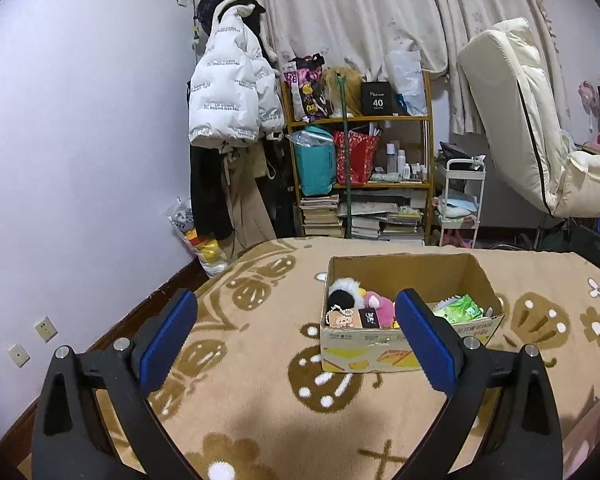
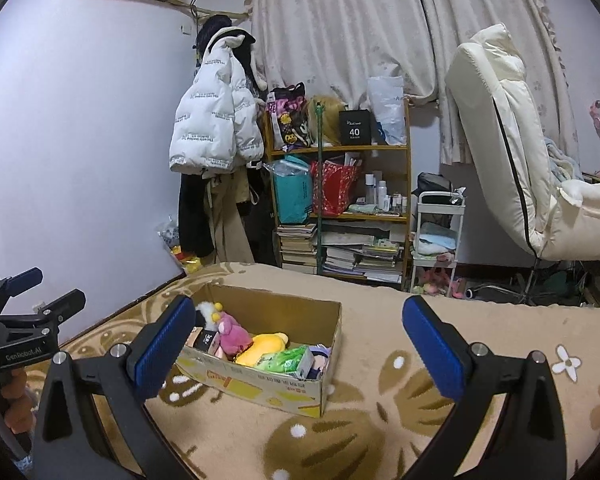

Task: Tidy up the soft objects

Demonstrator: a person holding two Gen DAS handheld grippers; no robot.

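An open cardboard box (image 1: 380, 354) (image 2: 260, 388) sits on a tan patterned blanket (image 1: 260, 400) (image 2: 380, 420). Inside lie a pink plush (image 1: 378, 305) (image 2: 233, 334), a black-and-white plush (image 1: 342, 295) (image 2: 205, 314), a yellow plush (image 2: 262, 347) and a green packet (image 1: 458, 309) (image 2: 286, 362). My left gripper (image 1: 296, 336) hovers open in front of the box, nothing between its blue pads (image 1: 168, 338). My right gripper (image 2: 300, 352) is open and empty too, to the box's right front. The left gripper (image 2: 32, 292) shows at the right wrist view's left edge.
Behind the bed stand a cluttered wooden shelf (image 1: 360, 152) (image 2: 340, 184) with books and bags, a coat rack with a white puffer jacket (image 1: 232, 88) (image 2: 216, 124), a white cart (image 1: 460, 204) (image 2: 438, 240) and a cream reclining chair (image 1: 532, 128) (image 2: 520, 168).
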